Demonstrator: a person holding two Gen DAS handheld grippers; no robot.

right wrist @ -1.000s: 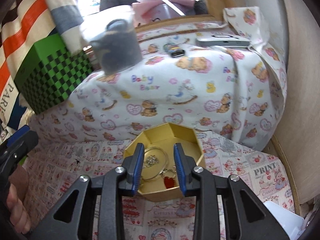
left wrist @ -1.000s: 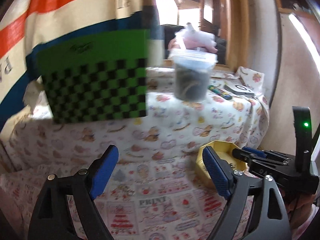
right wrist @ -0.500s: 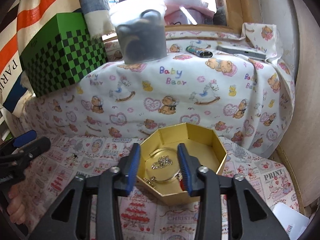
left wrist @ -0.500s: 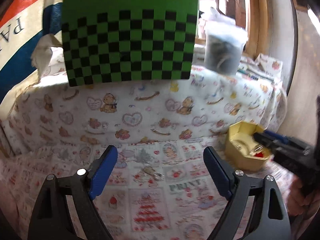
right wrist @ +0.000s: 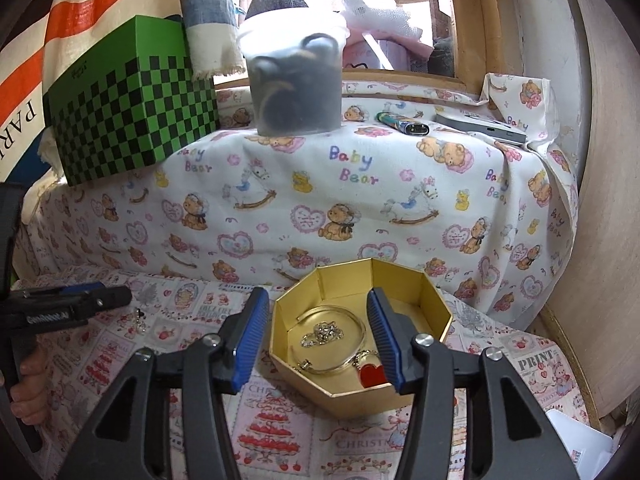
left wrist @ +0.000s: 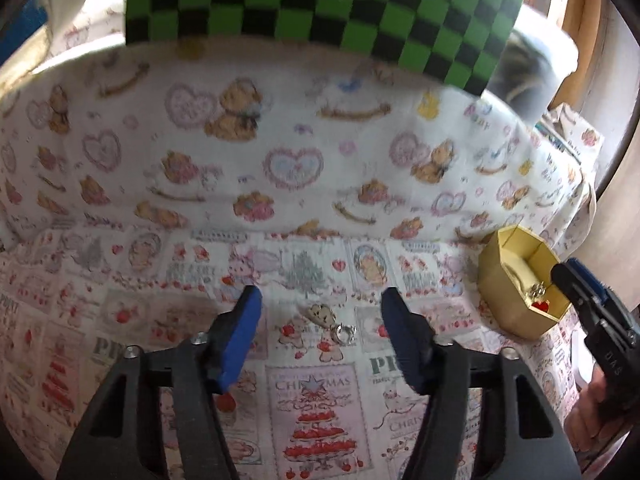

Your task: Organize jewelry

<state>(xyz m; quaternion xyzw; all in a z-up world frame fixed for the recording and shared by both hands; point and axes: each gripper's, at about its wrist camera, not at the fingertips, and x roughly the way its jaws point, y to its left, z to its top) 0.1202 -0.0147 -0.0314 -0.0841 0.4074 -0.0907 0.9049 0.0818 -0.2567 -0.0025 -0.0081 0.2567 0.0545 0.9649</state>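
Note:
A gold octagonal box (right wrist: pixel 400 284) sits on the printed cloth and holds a gold bangle (right wrist: pixel 356 320), a silver chain piece (right wrist: pixel 322 332) and a red heart charm (right wrist: pixel 372 374). My right gripper (right wrist: pixel 316 344) is open and empty, just above the box's near left part. The box also shows at the right of the left wrist view (left wrist: pixel 504 276). My left gripper (left wrist: pixel 320 336) is open and empty, low over a small bear charm with a silver ring (left wrist: pixel 332 320) lying loose on the cloth between its fingers. The right gripper (left wrist: pixel 580 292) shows there beside the box.
A cloth-covered raised ledge (right wrist: pixel 360 176) runs behind, carrying a green checkered box (right wrist: pixel 128 108), a plastic tub (right wrist: pixel 296 76), a lighter (right wrist: pixel 404 122) and a flat grey device (right wrist: pixel 480 126). A wooden wall (right wrist: pixel 600 200) stands at the right. The left gripper (right wrist: pixel 80 300) is at the left.
My left gripper has swung left and down, closing in on the bear charm and ring. My right gripper has opened wider and drawn back slightly from the box.

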